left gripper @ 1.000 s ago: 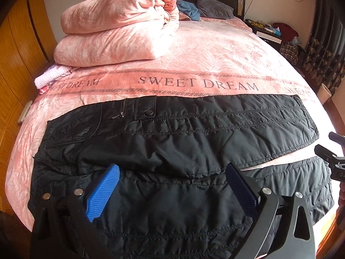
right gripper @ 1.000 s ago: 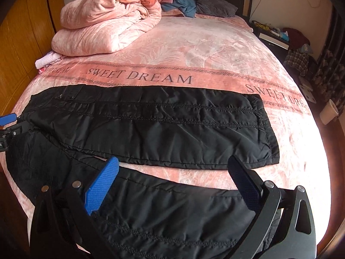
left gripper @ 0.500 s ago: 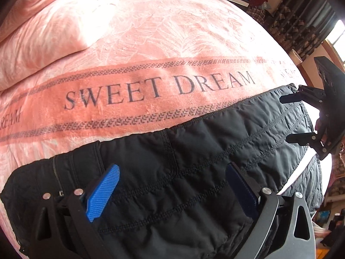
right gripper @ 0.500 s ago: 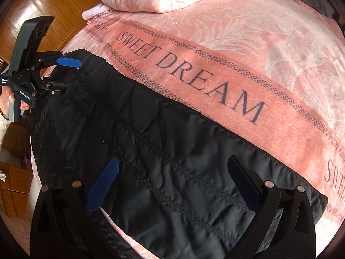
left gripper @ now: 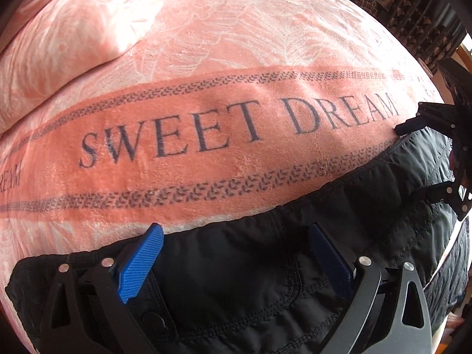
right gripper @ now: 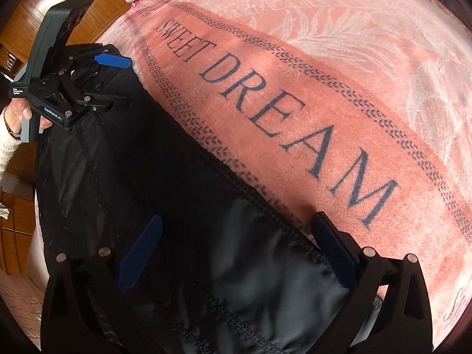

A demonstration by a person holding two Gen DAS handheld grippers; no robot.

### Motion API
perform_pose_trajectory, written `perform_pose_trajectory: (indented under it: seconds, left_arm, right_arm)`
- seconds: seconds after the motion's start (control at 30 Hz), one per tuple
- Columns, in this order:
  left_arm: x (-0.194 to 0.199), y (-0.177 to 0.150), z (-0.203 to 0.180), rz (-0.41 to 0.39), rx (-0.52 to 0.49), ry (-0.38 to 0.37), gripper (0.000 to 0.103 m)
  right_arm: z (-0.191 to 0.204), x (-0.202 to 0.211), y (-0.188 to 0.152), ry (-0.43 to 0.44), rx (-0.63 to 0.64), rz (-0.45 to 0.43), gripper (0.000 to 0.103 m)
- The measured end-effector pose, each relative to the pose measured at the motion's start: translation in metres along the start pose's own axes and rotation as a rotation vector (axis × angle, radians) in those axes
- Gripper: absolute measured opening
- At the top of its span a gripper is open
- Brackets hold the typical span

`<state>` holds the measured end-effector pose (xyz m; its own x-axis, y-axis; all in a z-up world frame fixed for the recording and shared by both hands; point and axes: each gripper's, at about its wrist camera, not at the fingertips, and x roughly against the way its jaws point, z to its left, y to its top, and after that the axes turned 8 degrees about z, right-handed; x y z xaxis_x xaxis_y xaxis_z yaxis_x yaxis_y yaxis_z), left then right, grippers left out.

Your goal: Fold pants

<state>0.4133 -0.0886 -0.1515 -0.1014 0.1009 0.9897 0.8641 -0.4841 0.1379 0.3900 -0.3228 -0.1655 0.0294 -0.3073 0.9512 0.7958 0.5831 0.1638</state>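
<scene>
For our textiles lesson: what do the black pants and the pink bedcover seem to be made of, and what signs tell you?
Pants: probably a thin synthetic like nylon, smooth and slightly glossy; light sheens off it, and stitched lines suggest quilting.
Bedcover: likely plush fleece, matte and fuzzy; a soft nap shows around the printed letters.

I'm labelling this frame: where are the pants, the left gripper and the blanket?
pants (left gripper: 236, 280): left wrist view, waist panel.
left gripper (right gripper: 116, 78): right wrist view, between its fingertips.
blanket (right gripper: 324, 94): right wrist view, lettered band.
</scene>
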Motion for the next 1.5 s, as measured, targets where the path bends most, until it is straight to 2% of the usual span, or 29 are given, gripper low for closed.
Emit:
perform_pose_trajectory:
  seconds: [0.07,0.13,0.17,0.2,0.27,0.33,0.4,0.47,0.63,0.77,0.87,0.93,0.97,1.0,1.03,1.13,1.3,1.43,1.5]
  left_arm:
    - [0.001,0.001,-0.002,-0.015,-0.016,-0.005,0.099]
    - [0.002,0.003,-0.002,-0.034,-0.027,-0.026,0.099]
    - [0.003,0.004,-0.002,-0.039,-0.028,-0.035,0.099]
    - [0.002,0.006,-0.002,-0.042,-0.031,-0.043,0.099]
    - [-0.001,0.012,-0.005,-0.036,-0.046,-0.065,0.099]
    - [-0.003,0.018,-0.007,-0.039,-0.058,-0.077,0.099]
    - [-0.007,0.022,-0.01,-0.028,-0.084,-0.108,0.099]
    - [-0.014,0.028,-0.013,-0.002,-0.116,-0.149,0.099]
    - [-0.023,0.038,-0.028,0.0,-0.196,-0.137,0.099]
    - [-0.018,0.04,-0.03,0.004,-0.209,-0.285,0.099]
    - [-0.018,0.039,-0.032,0.002,-0.207,-0.324,0.085]
    - [-0.012,0.03,-0.036,-0.005,-0.227,-0.305,0.057]
    - [-0.01,0.027,-0.036,-0.005,-0.232,-0.284,0.049]
    - [-0.008,0.024,-0.035,-0.001,-0.234,-0.273,0.035]
    - [-0.006,0.019,-0.033,-0.001,-0.231,-0.27,0.025]
    - [0.014,0.0,-0.032,-0.05,-0.228,-0.255,0.015]
    - [0.067,-0.045,-0.049,-0.176,-0.232,-0.175,0.012]
    - [0.107,-0.103,-0.071,-0.278,-0.228,-0.114,0.012]
    - [0.122,-0.132,-0.078,-0.316,-0.2,-0.117,0.012]
  right_arm:
    - [0.008,-0.002,-0.004,-0.06,0.038,-0.001,0.097]
    - [0.013,0.0,-0.008,-0.117,0.059,-0.009,0.083]
    - [0.013,0.004,-0.01,-0.128,0.057,-0.024,0.065]
    - [0.014,0.008,-0.012,-0.121,0.057,-0.039,0.038]
    - [0.019,0.012,-0.019,-0.088,0.084,-0.053,0.007]
    - [0.034,0.009,-0.024,-0.166,0.139,-0.066,0.006]
    - [0.041,0.01,-0.027,-0.193,0.142,-0.089,0.005]
    - [0.04,0.014,-0.028,-0.186,0.112,-0.13,0.005]
    - [0.044,0.045,-0.048,-0.141,0.088,-0.266,0.005]
    - [0.054,0.06,-0.057,-0.109,0.091,-0.343,0.005]
    - [0.059,0.064,-0.058,-0.108,0.091,-0.363,0.005]
    - [0.062,0.066,-0.061,-0.13,0.087,-0.358,0.005]
    - [0.063,0.062,-0.058,-0.135,0.079,-0.358,0.005]
    - [0.064,0.062,-0.058,-0.14,0.069,-0.36,0.005]
    - [0.065,0.061,-0.059,-0.147,0.059,-0.367,0.005]
    - [0.077,0.065,-0.067,-0.18,0.028,-0.403,0.005]
    - [0.118,0.084,-0.097,-0.234,0.001,-0.498,0.006]
    - [0.161,0.099,-0.134,-0.263,-0.016,-0.569,0.006]
    - [0.183,0.105,-0.155,-0.265,-0.024,-0.599,0.006]
